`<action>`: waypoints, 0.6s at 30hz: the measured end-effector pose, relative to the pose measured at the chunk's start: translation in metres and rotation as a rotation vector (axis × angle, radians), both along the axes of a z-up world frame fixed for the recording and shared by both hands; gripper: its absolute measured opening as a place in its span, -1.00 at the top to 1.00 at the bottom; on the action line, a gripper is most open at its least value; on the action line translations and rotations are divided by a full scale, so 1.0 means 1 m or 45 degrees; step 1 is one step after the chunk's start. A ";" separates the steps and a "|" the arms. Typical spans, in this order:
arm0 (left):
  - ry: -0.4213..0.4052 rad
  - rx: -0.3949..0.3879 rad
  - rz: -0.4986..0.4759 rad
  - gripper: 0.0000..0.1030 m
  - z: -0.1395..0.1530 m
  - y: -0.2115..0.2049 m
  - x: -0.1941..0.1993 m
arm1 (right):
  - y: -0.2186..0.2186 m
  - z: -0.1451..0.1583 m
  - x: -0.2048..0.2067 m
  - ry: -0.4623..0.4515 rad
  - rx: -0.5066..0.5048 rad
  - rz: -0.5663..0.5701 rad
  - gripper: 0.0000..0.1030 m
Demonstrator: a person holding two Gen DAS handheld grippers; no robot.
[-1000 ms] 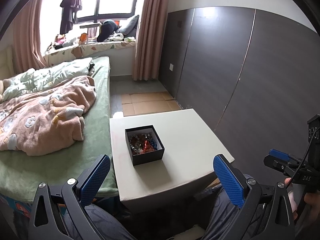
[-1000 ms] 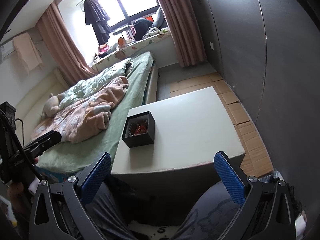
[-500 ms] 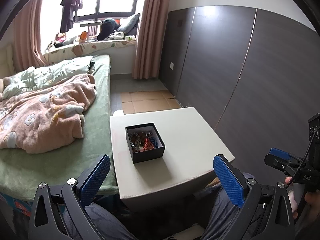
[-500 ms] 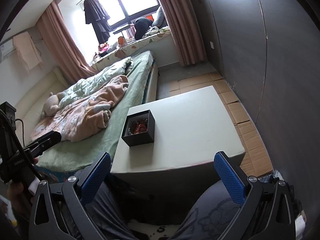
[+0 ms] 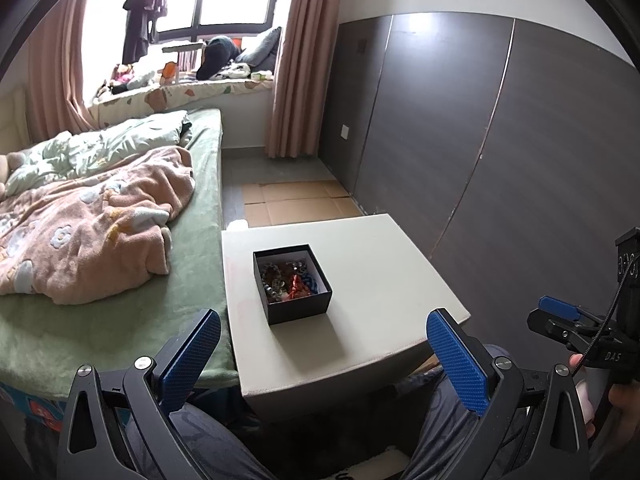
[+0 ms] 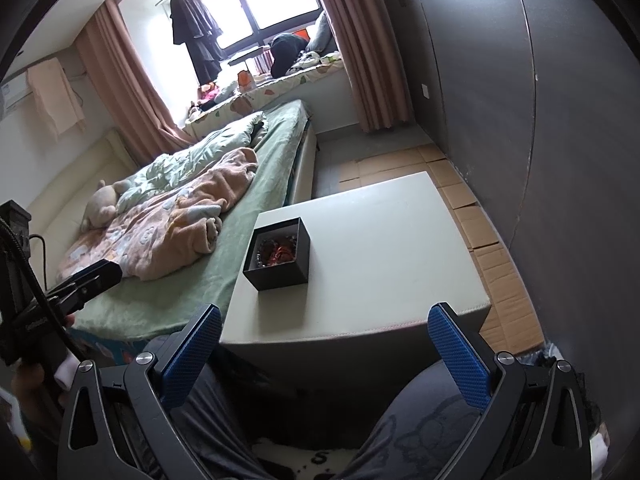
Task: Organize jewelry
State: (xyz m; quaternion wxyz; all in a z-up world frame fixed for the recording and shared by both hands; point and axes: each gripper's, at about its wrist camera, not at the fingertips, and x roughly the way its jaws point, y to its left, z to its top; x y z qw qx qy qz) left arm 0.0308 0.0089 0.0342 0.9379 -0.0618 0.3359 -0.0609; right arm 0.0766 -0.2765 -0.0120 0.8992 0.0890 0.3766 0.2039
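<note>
A small black open box (image 5: pixel 292 283) holding a tangle of jewelry (image 5: pixel 289 282), with red and silver pieces, sits on the left part of a white square table (image 5: pixel 372 280). It also shows in the right wrist view (image 6: pixel 278 254). My left gripper (image 5: pixel 324 356) is open and empty, held back from the table's near edge above my knees. My right gripper (image 6: pixel 325 354) is open and empty, also short of the near edge. Each gripper shows at the side of the other's view.
A bed (image 5: pixel 120 240) with a green sheet and a pink blanket (image 5: pixel 84 220) runs along the table's left side. A dark panelled wall (image 5: pixel 480 140) stands on the right. Flattened cardboard (image 5: pixel 296 200) lies on the floor beyond the table.
Both grippers stay open and nearly still. The left view has shifted slightly, so the box sits a little higher in it.
</note>
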 end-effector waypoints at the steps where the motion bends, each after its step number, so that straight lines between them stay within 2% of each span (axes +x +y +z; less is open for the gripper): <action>1: 0.001 0.001 0.000 -0.99 0.000 0.000 0.001 | 0.000 -0.001 0.000 0.001 0.001 0.001 -1.00; 18: -0.017 -0.013 -0.010 -0.99 0.000 -0.001 -0.002 | 0.003 0.001 0.000 0.014 -0.009 0.011 -1.00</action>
